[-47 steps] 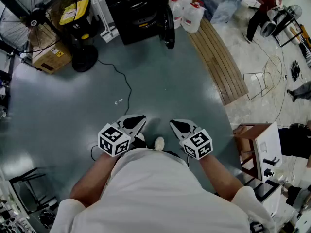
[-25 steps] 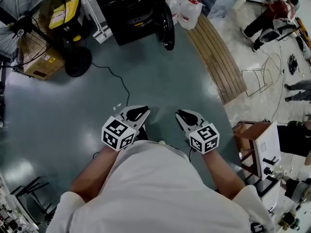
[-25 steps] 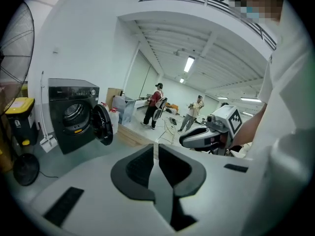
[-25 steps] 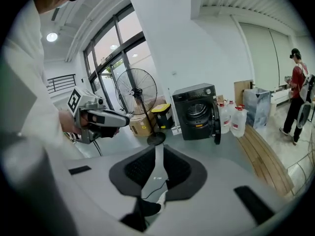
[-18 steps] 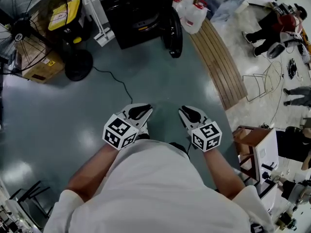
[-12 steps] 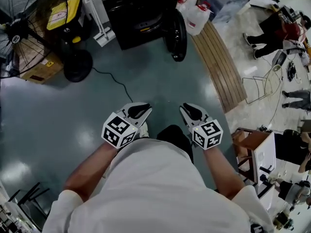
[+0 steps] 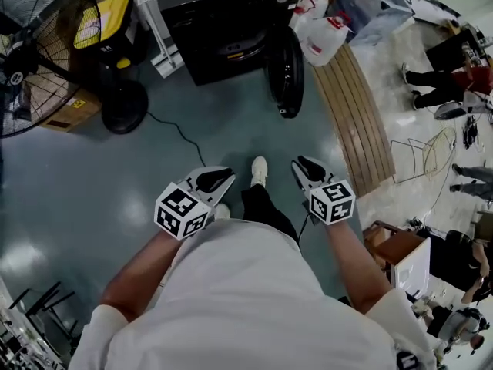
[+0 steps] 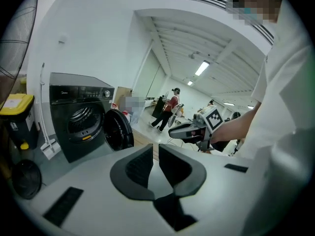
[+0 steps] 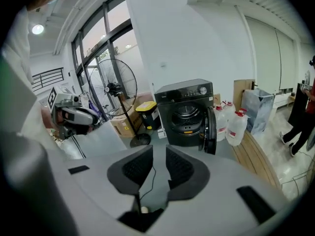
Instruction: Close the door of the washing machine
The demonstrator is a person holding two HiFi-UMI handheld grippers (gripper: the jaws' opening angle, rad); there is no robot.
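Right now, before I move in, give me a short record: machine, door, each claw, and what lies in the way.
washing machine: black front loader, ahead of the person
door: open, swung out at the machine's right in the head view
left claw: narrow gap, nothing between the jaws
right claw: jaws have just been opening, nothing between them
contact: none; both claws are well short of the door, with floor between
in the way: black cable on the floor to the left; jugs beside the door

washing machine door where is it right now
In the head view, top centre: the door stands open on the washing machine's right side, beside the white jugs.
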